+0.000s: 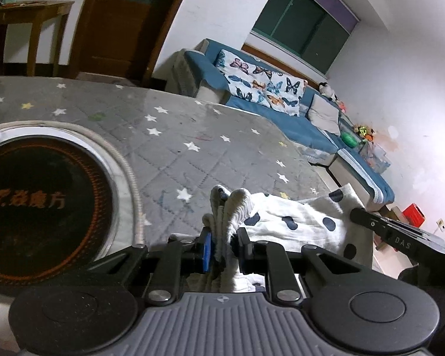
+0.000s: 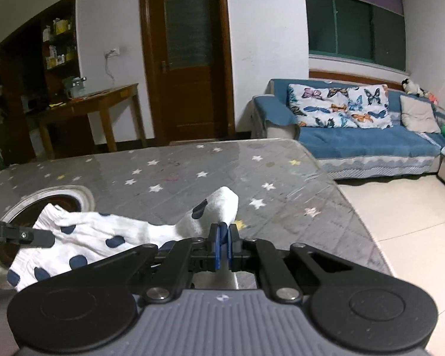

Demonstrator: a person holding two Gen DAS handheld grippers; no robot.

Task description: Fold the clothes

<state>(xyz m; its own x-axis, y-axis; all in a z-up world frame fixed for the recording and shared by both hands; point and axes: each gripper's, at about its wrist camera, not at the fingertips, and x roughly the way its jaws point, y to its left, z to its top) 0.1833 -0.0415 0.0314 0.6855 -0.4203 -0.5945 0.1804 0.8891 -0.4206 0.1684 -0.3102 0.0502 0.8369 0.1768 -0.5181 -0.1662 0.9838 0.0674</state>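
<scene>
A white garment with dark blue dots (image 1: pixel 296 222) hangs stretched between my two grippers, just above the grey star-patterned table (image 1: pixel 178 136). My left gripper (image 1: pixel 224 246) is shut on a bunched ribbed edge of it. My right gripper (image 2: pixel 223 244) is shut on another corner of the garment (image 2: pixel 103 234), which rises in a peak past the jaws. The right gripper's finger shows at the right of the left wrist view (image 1: pixel 379 225). The left gripper's finger shows at the left of the right wrist view (image 2: pixel 17 234).
A round dark heater plate (image 1: pixel 41 207) is set into the table (image 2: pixel 192 175) on the left. A blue sofa (image 2: pixel 365 139) with butterfly cushions stands behind, with a wooden door (image 2: pixel 187 59) and a wooden side table (image 2: pixel 98 101). Pale tiled floor (image 2: pixel 406 216) lies to the right.
</scene>
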